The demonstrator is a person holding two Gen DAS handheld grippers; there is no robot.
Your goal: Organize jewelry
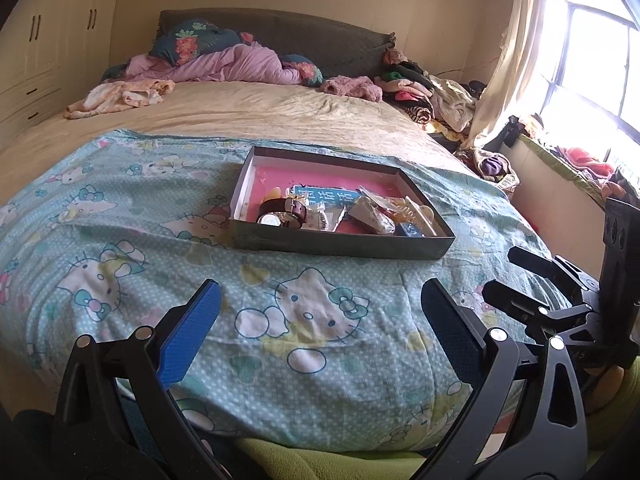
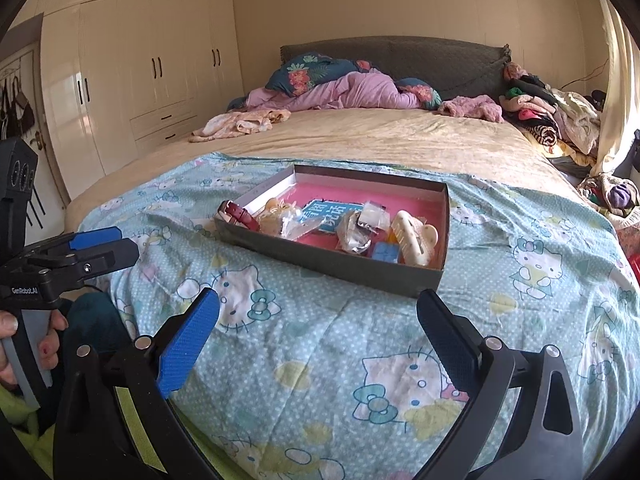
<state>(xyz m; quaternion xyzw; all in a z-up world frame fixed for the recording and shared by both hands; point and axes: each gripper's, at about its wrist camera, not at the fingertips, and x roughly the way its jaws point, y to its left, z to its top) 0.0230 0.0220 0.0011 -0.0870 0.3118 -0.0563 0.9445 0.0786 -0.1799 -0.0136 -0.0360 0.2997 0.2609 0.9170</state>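
A shallow grey box with a pink floor lies on the Hello Kitty blanket. In it are a wristwatch with a dark red strap, a blue card, small plastic bags, a cream hair claw and a blue item. My left gripper is open and empty, short of the box. My right gripper is open and empty, also short of the box. Each gripper shows in the other's view.
The bed carries a beige sheet, pink bedding and pillows at the headboard and a clothes pile at the right. White wardrobes stand at the left. A window and curtain are at the right.
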